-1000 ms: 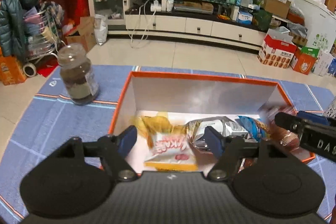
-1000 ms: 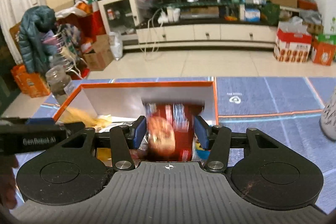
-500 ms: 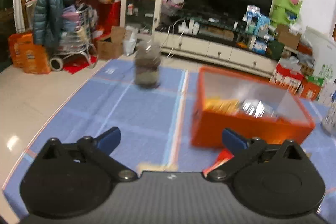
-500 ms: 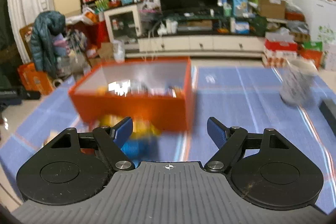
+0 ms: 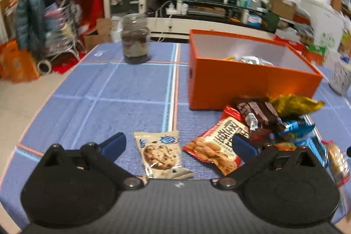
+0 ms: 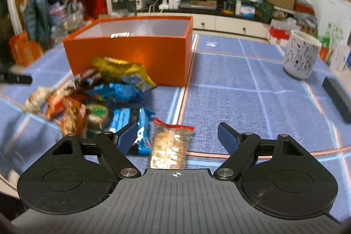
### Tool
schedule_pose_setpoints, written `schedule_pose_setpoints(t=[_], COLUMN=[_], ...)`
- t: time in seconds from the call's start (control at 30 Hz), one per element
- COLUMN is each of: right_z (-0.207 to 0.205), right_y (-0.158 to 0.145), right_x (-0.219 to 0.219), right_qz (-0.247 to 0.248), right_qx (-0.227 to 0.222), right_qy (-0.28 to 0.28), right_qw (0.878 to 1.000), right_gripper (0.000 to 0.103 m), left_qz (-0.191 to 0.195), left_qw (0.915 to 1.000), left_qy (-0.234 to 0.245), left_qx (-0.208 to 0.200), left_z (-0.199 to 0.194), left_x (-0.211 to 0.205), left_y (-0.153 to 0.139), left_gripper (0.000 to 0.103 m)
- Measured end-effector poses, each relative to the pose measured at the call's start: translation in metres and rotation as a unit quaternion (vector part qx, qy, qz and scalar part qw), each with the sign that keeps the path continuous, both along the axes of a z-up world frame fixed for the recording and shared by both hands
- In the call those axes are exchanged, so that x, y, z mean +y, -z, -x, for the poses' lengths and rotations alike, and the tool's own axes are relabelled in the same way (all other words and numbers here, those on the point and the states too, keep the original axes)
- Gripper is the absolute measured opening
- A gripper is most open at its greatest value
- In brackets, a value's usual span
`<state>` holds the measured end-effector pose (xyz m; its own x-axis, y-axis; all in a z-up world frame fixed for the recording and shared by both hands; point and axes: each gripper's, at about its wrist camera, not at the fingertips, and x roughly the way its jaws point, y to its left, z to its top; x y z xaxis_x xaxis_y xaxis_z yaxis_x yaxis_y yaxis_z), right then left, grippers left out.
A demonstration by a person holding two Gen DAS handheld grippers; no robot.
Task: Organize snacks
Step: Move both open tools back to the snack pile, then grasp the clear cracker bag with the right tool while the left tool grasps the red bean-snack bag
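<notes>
An orange box (image 5: 248, 80) stands on the blue cloth and holds a few snack packets; it also shows in the right wrist view (image 6: 131, 54). A pile of snack packets (image 5: 274, 122) lies in front of it. My left gripper (image 5: 178, 145) is open and empty, with a chocolate-chip cookie packet (image 5: 159, 154) on the cloth between its fingers and a red cracker packet (image 5: 219, 146) beside it. My right gripper (image 6: 177, 137) is open and empty over a clear biscuit packet (image 6: 170, 146). A blue packet (image 6: 131, 122) lies by its left finger.
A glass jar (image 5: 135, 38) stands at the back left of the table. A patterned white cup (image 6: 301, 53) and a dark flat object (image 6: 337, 95) sit at the right. The table's left edge (image 5: 28, 122) drops to a tiled floor with clutter behind.
Both grippers have pulled back from inside the orange box to the near side of the table. The right gripper has let go of the red packet it held. Both now hover over loose packets.
</notes>
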<state>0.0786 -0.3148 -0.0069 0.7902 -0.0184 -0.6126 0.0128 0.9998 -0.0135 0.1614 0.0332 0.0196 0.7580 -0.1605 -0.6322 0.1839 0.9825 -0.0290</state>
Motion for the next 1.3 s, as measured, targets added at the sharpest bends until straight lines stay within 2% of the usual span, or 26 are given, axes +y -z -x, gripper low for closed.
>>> schedule_pose_setpoints(t=[0.2, 0.3, 0.37, 0.43, 0.53, 0.6, 0.63, 0.73, 0.83, 0.9, 0.97, 1.03, 1.17, 1.3], right_z=[-0.004, -0.014, -0.019, -0.023, -0.028, -0.029, -0.028, -0.027, -0.026, -0.027, -0.027, -0.027, -0.027, -0.026], right_y=[0.014, 0.022, 0.024, 0.028, 0.037, 0.038, 0.037, 0.035, 0.035, 0.034, 0.034, 0.034, 0.034, 0.034], right_x=[0.001, 0.002, 0.002, 0.004, 0.007, 0.008, 0.007, 0.004, 0.005, 0.006, 0.005, 0.004, 0.002, 0.000], right_qz=[-0.005, -0.012, -0.018, -0.024, -0.022, -0.015, -0.018, -0.026, -0.025, -0.026, -0.030, -0.033, -0.032, -0.028], right_qx=[0.036, 0.058, 0.068, 0.077, 0.099, 0.102, 0.102, 0.107, 0.109, 0.111, 0.113, 0.114, 0.114, 0.114], right_qy=[-0.008, -0.001, 0.004, 0.002, 0.003, 0.005, 0.006, 0.009, 0.004, 0.002, 0.001, 0.000, -0.003, -0.003], right_qw=[0.999, 0.998, 0.998, 0.997, 0.995, 0.995, 0.995, 0.994, 0.994, 0.993, 0.993, 0.993, 0.993, 0.993], right_gripper=[0.070, 0.066, 0.059, 0.056, 0.046, 0.036, 0.021, 0.021, 0.021, 0.021, 0.021, 0.021, 0.021, 0.021], left_qz=[0.021, 0.028, 0.034, 0.028, 0.009, 0.004, 0.008, 0.015, -0.015, -0.038, -0.048, -0.041, -0.016, -0.015], left_qw=[0.9994, 0.9989, 0.9986, 0.9988, 0.9989, 0.9992, 0.9992, 0.9981, 0.9906, 0.9773, 0.9666, 0.9642, 0.9588, 0.9580], left_qy=[-0.003, -0.005, 0.009, 0.023, 0.037, 0.027, 0.023, 0.047, 0.135, 0.208, 0.252, 0.260, 0.283, 0.281], left_qx=[0.027, 0.038, 0.039, 0.033, 0.026, 0.028, 0.031, 0.037, 0.010, -0.008, -0.002, 0.027, 0.023, 0.054], left_z=[-0.009, -0.009, -0.006, -0.003, -0.001, -0.002, -0.003, -0.007, -0.011, -0.016, -0.025, -0.038, -0.057, -0.071], left_x=[0.006, 0.007, 0.002, -0.003, -0.006, 0.000, 0.002, 0.003, -0.014, -0.027, -0.033, -0.034, -0.042, -0.050], left_y=[0.006, 0.009, 0.008, 0.006, 0.006, 0.008, 0.009, 0.013, 0.012, 0.018, 0.029, 0.039, 0.046, 0.059], left_gripper=[0.102, 0.102, 0.102, 0.102, 0.102, 0.102, 0.102, 0.099, 0.099, 0.099, 0.099, 0.099, 0.099, 0.099])
